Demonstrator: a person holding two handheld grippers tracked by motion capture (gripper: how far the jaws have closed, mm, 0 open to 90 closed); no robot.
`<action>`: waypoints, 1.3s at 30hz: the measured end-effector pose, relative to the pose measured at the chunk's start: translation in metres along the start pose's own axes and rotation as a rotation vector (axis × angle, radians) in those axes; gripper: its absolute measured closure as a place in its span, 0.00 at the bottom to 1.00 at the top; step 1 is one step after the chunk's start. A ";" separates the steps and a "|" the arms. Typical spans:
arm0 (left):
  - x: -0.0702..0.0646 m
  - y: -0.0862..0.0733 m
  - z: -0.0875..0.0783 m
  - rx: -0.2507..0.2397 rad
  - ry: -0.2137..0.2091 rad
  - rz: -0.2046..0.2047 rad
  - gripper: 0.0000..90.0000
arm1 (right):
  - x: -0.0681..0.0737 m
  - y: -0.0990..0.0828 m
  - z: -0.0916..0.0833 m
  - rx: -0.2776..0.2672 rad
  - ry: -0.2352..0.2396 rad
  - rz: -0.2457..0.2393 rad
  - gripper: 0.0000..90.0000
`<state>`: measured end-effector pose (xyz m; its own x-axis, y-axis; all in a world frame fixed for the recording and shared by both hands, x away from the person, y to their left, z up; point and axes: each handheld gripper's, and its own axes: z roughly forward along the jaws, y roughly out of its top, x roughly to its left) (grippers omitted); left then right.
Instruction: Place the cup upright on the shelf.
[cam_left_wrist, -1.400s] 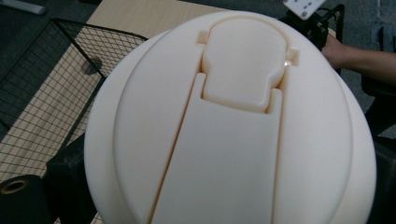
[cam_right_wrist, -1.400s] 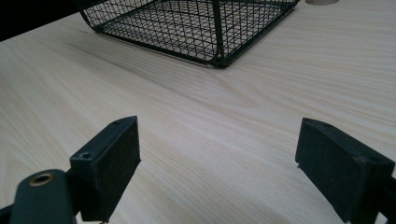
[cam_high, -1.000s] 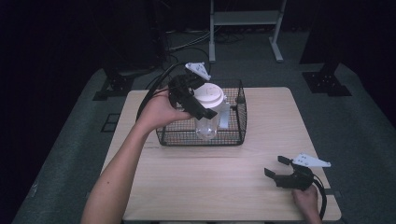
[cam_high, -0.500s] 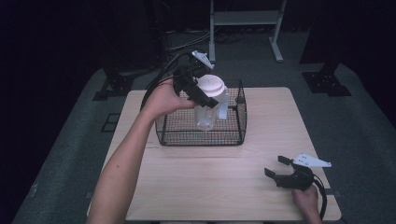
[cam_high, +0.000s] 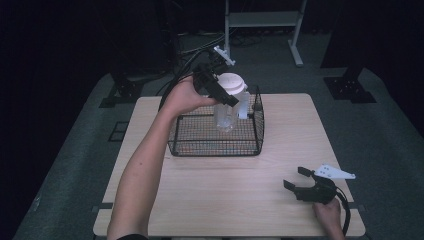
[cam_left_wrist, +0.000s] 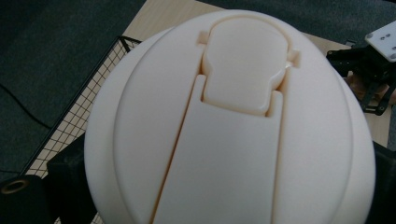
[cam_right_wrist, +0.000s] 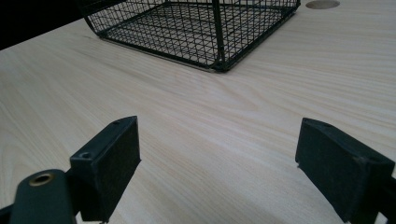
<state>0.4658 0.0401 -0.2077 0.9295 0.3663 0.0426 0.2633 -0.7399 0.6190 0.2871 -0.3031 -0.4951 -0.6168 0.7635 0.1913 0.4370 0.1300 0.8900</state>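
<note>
Right gripper (cam_high: 299, 179) sits low on the table (cam_high: 280, 210) at the near right corner, jaws spread wide with nothing but bare wood between them. In the right gripper view the wire basket (cam_right_wrist: 196, 28) is straight ahead of those jaws, well apart from them, with its near corner facing the gap.

Farther back, the left gripper (cam_high: 220, 92) is up over the basket (cam_high: 215, 135), jaws pinching a clear bottle (cam_high: 226, 112) just under its white cap (cam_high: 231, 82). The bottle hangs upright from the jaws, its lower part down inside the basket, near the back wall. Can't tell if its bottom touches the mesh floor.

In the left gripper view the cap (cam_left_wrist: 233, 126) is right between the jaws, super close, flip lid on top. Past it, far right, you can see the right gripper (cam_left_wrist: 369, 70).
</note>
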 end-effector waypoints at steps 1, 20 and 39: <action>0.000 0.000 0.000 0.000 0.000 0.000 0.06 | 0.000 0.000 0.000 0.000 0.000 0.000 0.14; 0.030 0.004 0.049 0.026 0.010 -0.068 0.06 | -0.001 0.000 -0.001 -0.007 0.004 0.002 0.14; 0.050 -0.021 0.092 0.045 0.007 -0.151 0.06 | -0.002 0.000 -0.001 -0.018 0.003 0.012 0.14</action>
<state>0.5307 0.0216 -0.2907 0.8769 0.4788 -0.0427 0.4111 -0.7009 0.5829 0.2877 -0.3054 -0.4948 -0.6135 0.7632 0.2027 0.4320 0.1095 0.8952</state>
